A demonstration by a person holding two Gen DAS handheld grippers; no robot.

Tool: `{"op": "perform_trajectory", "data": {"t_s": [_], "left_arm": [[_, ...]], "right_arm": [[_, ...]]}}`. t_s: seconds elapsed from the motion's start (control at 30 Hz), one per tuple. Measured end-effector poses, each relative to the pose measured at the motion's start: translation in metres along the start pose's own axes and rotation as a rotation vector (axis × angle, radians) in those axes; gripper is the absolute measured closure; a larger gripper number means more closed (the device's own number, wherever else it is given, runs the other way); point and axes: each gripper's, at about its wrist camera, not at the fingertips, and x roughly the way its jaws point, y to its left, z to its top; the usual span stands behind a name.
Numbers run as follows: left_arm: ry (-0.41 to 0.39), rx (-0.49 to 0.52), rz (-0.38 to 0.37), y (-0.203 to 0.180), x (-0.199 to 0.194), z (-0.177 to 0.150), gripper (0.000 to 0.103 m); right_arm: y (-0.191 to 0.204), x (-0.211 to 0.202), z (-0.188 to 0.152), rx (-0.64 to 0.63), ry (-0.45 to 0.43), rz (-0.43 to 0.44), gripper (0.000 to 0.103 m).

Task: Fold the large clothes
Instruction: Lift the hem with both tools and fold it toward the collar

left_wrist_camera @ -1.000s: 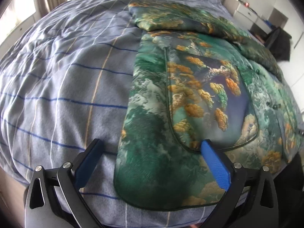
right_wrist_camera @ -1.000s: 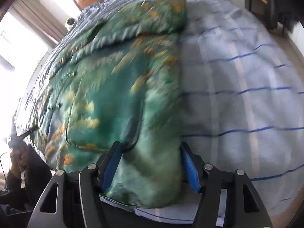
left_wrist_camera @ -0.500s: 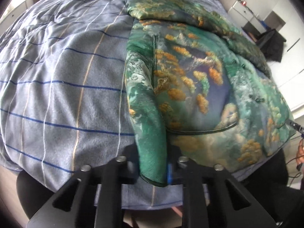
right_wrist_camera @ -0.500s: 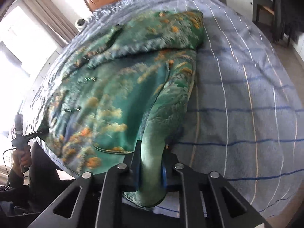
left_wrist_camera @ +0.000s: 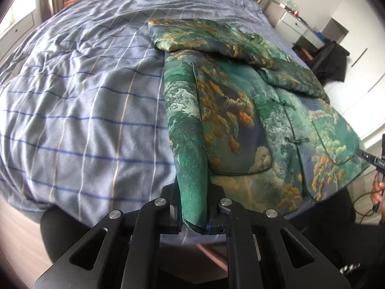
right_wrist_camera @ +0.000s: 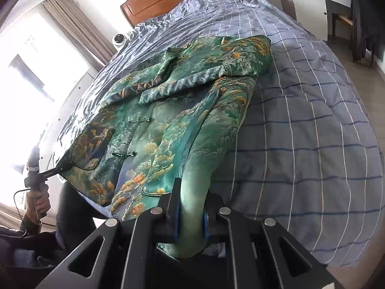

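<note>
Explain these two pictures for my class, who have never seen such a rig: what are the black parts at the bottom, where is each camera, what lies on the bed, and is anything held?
No robot is here. A person holds a two-finger tool in each hand, and each tool carries a wide-angle camera that looks along its fingers. The black parts at the bottom of each picture are those tools. One picture comes from the left tool, the other from the right tool. On the blue checked bedcover lies a green patterned jacket with knot buttons, its sleeves folded across the chest. Each tool is shut on a bottom corner of the jacket. At the edge of each picture you can see the other tool in the person's hand.
</note>
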Motion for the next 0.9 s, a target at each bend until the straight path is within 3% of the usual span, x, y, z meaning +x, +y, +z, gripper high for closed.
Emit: {"op": "perform_trajectory", "data": {"t_s": [0.2, 0.33, 0.47, 0.6, 0.73, 0.9], "left_arm": [[0.013, 0.006, 0.001, 0.002, -0.043, -0.033, 0.093], [-0.077, -0.088, -0.075, 0.012, -0.087, -0.033, 0.093], [-0.205, -0.218, -0.177, 0.028, -0.098, 0.007, 0.094], [-0.299, -0.29, -0.19, 0.04, -0.069, 0.069, 0.095], [-0.338, -0.239, -0.108, 0.037, -0.03, 0.13, 0.096], [-0.303, -0.217, -0.029, 0.032, 0.026, 0.198, 0.096]], "right_arm": [[0.009, -0.021, -0.024, -0.002, 0.037, 0.053, 0.089], [0.016, -0.05, -0.03, 0.051, 0.009, 0.172, 0.09], [0.014, -0.064, 0.001, 0.096, -0.103, 0.254, 0.09], [0.006, -0.043, 0.056, 0.083, -0.195, 0.198, 0.09], [-0.007, -0.012, 0.108, 0.111, -0.263, 0.162, 0.09], [-0.031, 0.046, 0.172, 0.174, -0.272, 0.082, 0.09]]}}
